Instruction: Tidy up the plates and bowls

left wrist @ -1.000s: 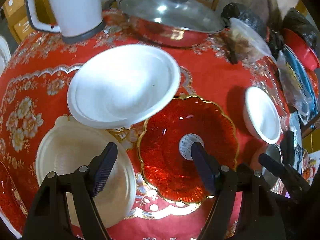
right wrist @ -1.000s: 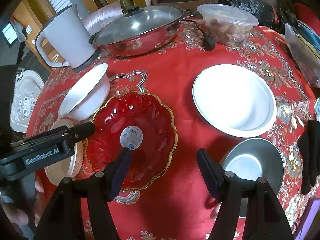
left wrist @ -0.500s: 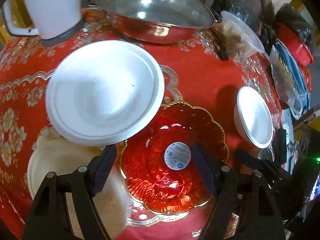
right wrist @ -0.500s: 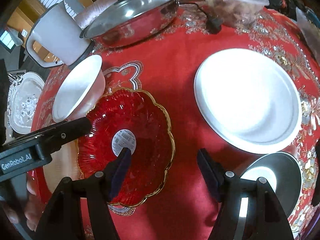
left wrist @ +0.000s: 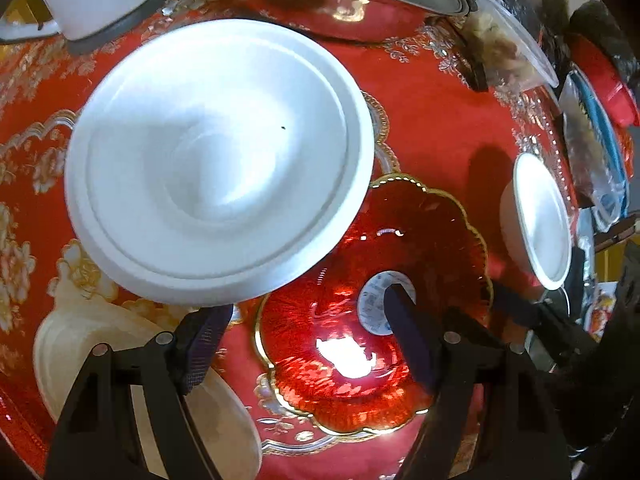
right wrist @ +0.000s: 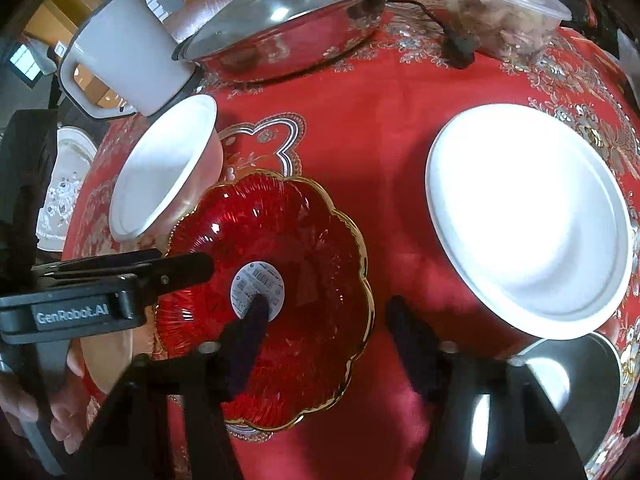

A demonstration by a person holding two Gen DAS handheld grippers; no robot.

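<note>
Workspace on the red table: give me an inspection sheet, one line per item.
Surface: red tablecloth with gold and silver floral print.
Job's things: red glass dish with gold rim and a sticker; white bowl at its edge; white plate; cream plate; steel bowl.
Clutter: lidded steel pan, white kettle, plastic food container.
Grippers: left gripper open, over the dish's edge; right gripper open, astride the dish rim.
Cables: black cord and plug by the pan.
Surroundings: wooden furniture behind; black bags at the far right.
</note>
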